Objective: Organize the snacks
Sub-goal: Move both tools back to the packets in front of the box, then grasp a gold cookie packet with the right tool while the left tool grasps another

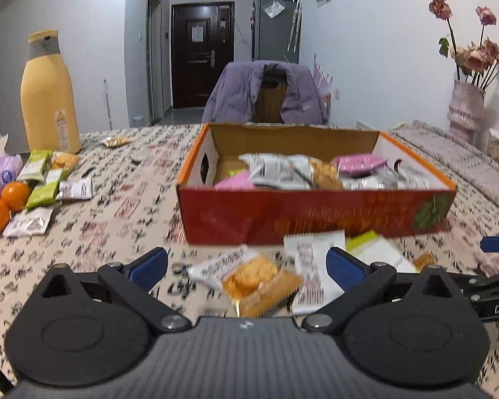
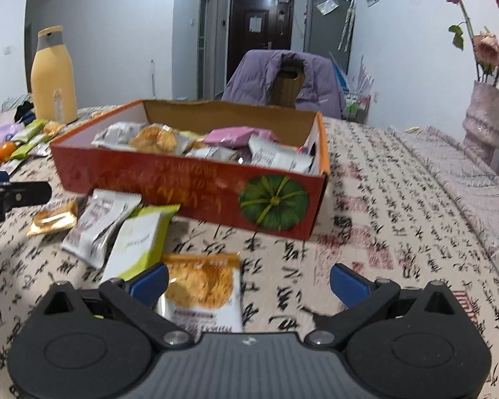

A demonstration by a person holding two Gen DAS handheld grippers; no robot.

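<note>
A red and orange cardboard box holds several snack packets. In the left wrist view my left gripper is open just above the table, its jaws either side of an orange cracker packet, with a white packet beside it. In the right wrist view my right gripper is open, with another orange cracker packet by its left finger. A green and white packet and a white packet lie in front of the box.
More packets and oranges lie at the far left by a tall yellow bottle. A vase of dried roses stands far right. A chair with a purple jacket is behind the table.
</note>
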